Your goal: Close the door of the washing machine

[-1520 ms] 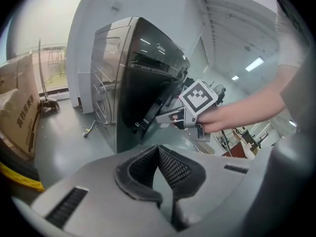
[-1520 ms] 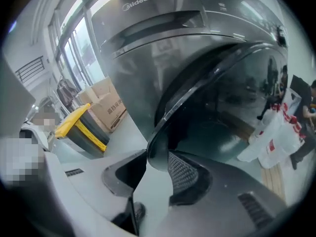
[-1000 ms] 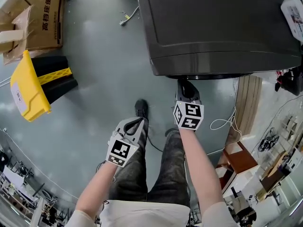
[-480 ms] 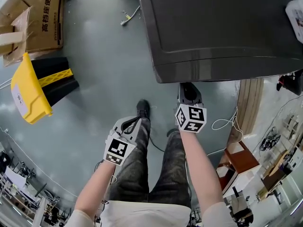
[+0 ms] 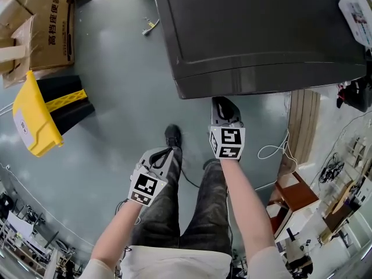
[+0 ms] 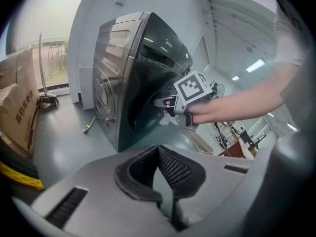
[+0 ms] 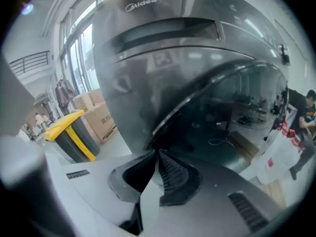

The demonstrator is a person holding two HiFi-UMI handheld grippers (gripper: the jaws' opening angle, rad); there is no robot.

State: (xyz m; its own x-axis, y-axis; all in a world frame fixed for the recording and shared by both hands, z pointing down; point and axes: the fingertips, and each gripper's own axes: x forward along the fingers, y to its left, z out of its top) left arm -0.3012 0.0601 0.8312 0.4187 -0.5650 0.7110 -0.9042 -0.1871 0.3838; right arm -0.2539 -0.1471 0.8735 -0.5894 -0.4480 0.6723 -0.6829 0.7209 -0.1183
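Nearest you, you are holding the left tool (image 6: 158, 149) back beside your leg, clenched on nothing. Farther out, the right tool (image 7: 158, 154) is pointing straight at the door (image 7: 217, 112), its jaws having just been closing together with nothing between them. The door is lying directly beyond those tips on the front of the washing machine (image 5: 261, 34), so your right hand is sitting far nearer for a push away from you.

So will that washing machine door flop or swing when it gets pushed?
The door looks like rigid dark glass in a hard rim, so it should probably swing as one stiff piece, not flop. Its glossy face may feel slippery.
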